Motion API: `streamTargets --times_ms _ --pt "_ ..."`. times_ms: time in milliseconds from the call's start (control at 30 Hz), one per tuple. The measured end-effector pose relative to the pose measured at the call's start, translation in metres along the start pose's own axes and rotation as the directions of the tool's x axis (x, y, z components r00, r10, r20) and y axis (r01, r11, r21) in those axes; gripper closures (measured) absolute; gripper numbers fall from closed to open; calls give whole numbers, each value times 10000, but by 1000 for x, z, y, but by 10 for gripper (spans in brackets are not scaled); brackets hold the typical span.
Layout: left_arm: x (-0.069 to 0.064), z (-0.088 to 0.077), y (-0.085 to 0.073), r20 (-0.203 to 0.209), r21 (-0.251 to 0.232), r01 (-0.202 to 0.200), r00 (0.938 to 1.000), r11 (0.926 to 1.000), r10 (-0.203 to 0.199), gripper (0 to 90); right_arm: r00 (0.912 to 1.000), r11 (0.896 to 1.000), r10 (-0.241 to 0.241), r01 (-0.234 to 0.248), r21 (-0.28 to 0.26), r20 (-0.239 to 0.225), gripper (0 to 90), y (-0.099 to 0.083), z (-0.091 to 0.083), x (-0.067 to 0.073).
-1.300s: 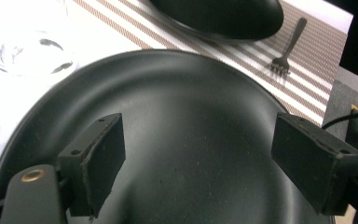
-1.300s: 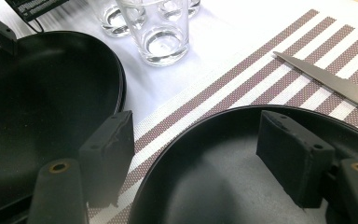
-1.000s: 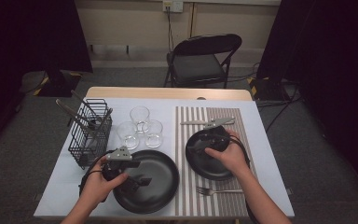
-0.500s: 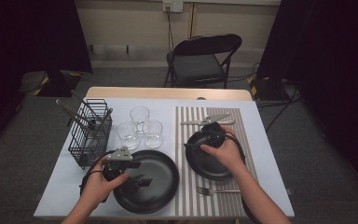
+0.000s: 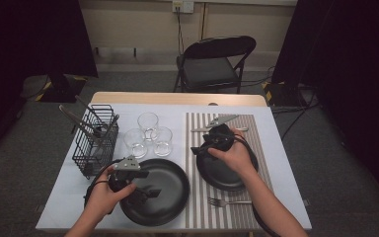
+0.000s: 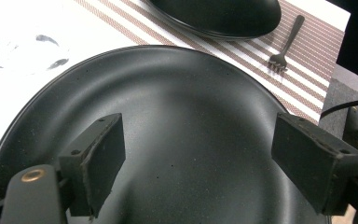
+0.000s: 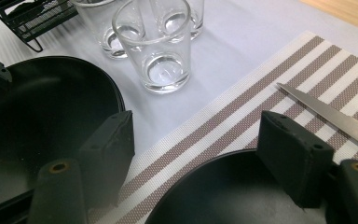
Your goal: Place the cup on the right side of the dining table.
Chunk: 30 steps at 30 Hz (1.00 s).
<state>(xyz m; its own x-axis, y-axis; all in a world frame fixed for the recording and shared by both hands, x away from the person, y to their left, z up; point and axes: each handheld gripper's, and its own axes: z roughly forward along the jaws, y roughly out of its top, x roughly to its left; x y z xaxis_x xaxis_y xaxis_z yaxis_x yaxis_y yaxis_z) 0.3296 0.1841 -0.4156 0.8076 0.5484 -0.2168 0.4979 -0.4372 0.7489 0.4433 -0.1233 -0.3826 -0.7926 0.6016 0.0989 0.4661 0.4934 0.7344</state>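
Note:
A large black plate [image 5: 164, 177] [image 6: 186, 93] lies at the table's front, left of the striped placemat [image 5: 256, 143]. My left gripper [image 5: 149, 191] [image 6: 200, 158] hovers low over it, jaws wide open with nothing but the plate's surface between them. A smaller black plate [image 5: 229, 174] [image 7: 228, 196] rests on the placemat. My right gripper [image 5: 201, 149] [image 7: 200, 154] sits above that plate's far left rim, pointing toward the glasses, open and holding nothing. A knife [image 5: 197, 130] [image 7: 331, 114] lies beyond the small plate, and a fork [image 5: 229, 202] [image 6: 286, 42] lies in front of it.
Three clear glasses [image 5: 148, 133] [image 7: 161, 42] stand in a cluster behind the large plate. A black wire basket [image 5: 96, 140] with utensils stands at the left. A folding chair [image 5: 212, 61] sits beyond the table's far edge.
My right gripper has drifted a little left and up over the small plate's rim, jaws still open. The left gripper has stayed put over the large plate.

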Motion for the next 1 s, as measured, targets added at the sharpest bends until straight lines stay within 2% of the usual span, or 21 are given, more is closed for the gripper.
streamTargets --times_ms 300,500,833,1000 --pt "2 -3 -2 -60 -30 76 10000 10000 -76 172 9999 9998 -104 104 188 12 270 9 8 1" --pt "1 -1 0 -33 -35 8 10000 10000 -8 172 10000 9997 -4 3 242 44 272 12 12 1" --pt "0 3 1 51 47 -38 10000 10000 38 172 9995 9995 280 -282 113 159 275 18 10 -3" --pt "0 7 2 121 64 -95 9999 9999 94 172 9995 9997 235 -237 112 214 275 21 11 -4"
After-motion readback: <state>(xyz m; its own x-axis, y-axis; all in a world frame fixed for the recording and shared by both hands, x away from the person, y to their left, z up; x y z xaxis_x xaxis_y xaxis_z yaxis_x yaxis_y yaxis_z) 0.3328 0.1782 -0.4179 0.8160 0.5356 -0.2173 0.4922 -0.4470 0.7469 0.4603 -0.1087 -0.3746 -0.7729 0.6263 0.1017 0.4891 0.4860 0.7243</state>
